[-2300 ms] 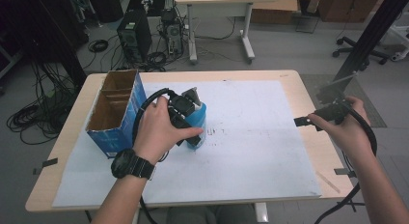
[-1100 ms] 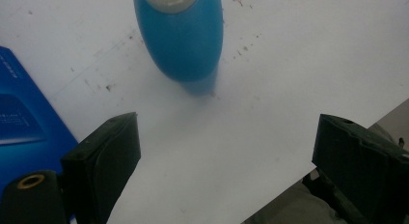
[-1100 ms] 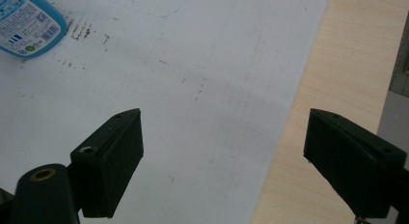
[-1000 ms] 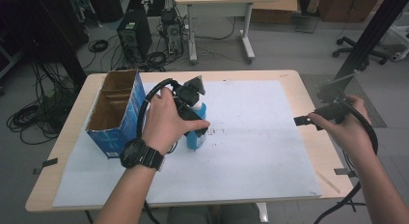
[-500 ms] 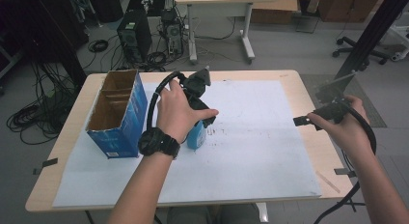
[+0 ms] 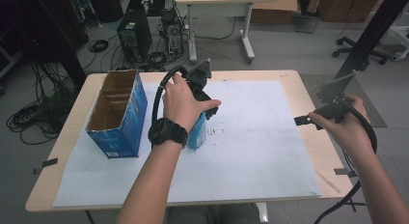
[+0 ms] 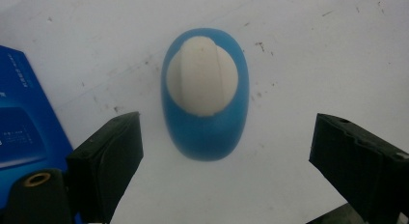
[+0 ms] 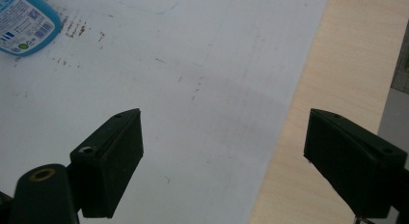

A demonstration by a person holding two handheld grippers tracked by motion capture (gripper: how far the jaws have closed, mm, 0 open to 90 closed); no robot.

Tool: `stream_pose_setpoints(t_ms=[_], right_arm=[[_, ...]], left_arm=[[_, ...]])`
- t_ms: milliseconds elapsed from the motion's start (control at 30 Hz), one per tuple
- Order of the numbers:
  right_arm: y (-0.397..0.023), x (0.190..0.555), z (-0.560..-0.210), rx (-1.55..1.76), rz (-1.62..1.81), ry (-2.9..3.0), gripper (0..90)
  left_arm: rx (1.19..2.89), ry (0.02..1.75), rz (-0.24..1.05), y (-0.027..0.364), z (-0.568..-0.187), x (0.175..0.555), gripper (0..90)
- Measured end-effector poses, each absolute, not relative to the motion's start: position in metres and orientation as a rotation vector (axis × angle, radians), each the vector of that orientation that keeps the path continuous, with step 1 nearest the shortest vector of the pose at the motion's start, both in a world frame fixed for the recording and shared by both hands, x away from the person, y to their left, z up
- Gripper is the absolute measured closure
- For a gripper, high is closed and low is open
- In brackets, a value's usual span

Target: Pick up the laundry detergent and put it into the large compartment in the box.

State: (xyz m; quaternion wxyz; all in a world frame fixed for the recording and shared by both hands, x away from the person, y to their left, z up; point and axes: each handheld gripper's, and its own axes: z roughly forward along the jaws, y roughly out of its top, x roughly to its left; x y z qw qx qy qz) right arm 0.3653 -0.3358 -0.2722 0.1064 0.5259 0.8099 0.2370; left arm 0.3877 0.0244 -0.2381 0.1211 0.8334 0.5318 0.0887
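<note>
Directly below the left claw (image 7: 226, 151) stands a blue bottle (image 7: 206, 96) with a white cap, seen from above in the left gripper view; it sits upright on the white sheet (image 7: 299, 50) between the two spread jaws, nearer the left-hand jaw, and touches neither of them. Just beside that same jaw lies the edge of a blue cardboard box (image 7: 24, 132). From the high view, the left hand (image 6: 185, 105) holds this claw over the bottle (image 6: 197, 134), with the open-topped box (image 6: 118, 113) standing close on its left. Well apart to the right, the right claw (image 8: 224, 161) hovers with its jaws spread wide and nothing between them, above the border where the sheet meets the bare wood of the table (image 8: 337, 64). Far ahead of it and to its left, the bottle's labelled base (image 8: 24, 23) shows.
</note>
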Motion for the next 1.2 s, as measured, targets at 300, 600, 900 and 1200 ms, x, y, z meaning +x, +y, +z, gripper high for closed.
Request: stream_pose_setpoints(t_ms=[300,600,900,1200], right_arm=[[-0.336,0.367,-0.275,1.549,0.69,2.392,13.7],[-0.336,0.369,-0.277,1.553,0.683,2.394,13.7],[-0.336,0.371,-0.278,1.553,0.679,2.398,13.7],[-0.336,0.372,-0.28,1.559,0.674,2.402,13.6]], left_arm=[[2.429,1.608,0.268,0.02,-0.244,0.4,11.8],[2.431,1.635,0.281,0.019,-0.247,0.406,11.8],[2.437,1.652,0.285,0.018,-0.251,0.41,11.8],[2.453,1.662,0.28,0.016,-0.257,0.414,11.8]])
